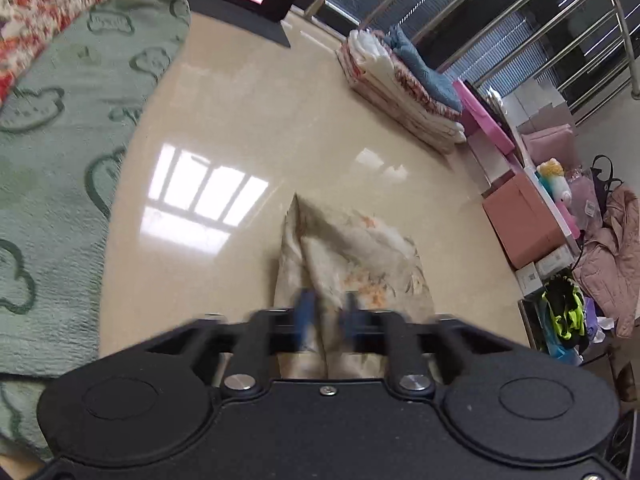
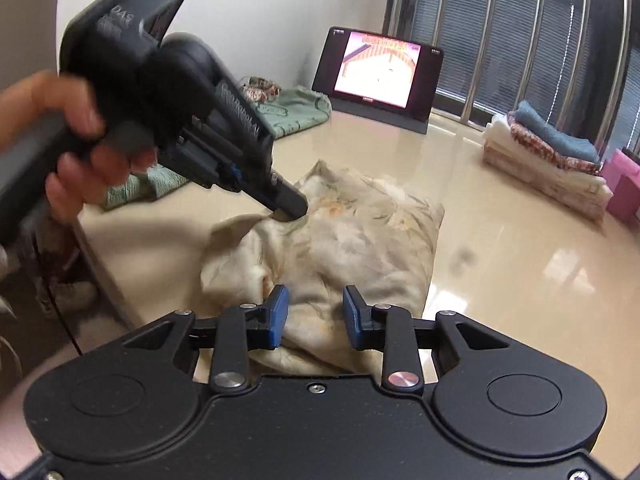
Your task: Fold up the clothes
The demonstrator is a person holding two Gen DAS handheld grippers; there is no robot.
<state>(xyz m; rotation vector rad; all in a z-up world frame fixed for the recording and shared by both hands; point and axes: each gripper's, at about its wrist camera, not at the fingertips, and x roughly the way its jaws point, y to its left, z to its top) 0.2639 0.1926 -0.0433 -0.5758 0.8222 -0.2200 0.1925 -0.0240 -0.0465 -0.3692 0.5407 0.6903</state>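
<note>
A beige floral cloth (image 2: 352,236) lies bunched on the glossy cream table (image 2: 520,264). In the right wrist view my left gripper (image 2: 290,210) reaches in from the left, its tips pressed into the cloth's far left edge. In the blurred left wrist view the left gripper (image 1: 328,312) has its blue pads close together with a fold of the cloth (image 1: 352,252) between them. My right gripper (image 2: 315,316) is open, its blue pads apart over the cloth's near edge, holding nothing.
A stack of folded fabrics (image 2: 548,160) sits at the table's far right, beside a pink box (image 2: 624,184). A lit tablet (image 2: 380,72) stands at the back. A green blanket (image 1: 60,152) with a red floral garment (image 1: 36,20) lies to the left. Shelves with clutter (image 1: 568,248) stand right.
</note>
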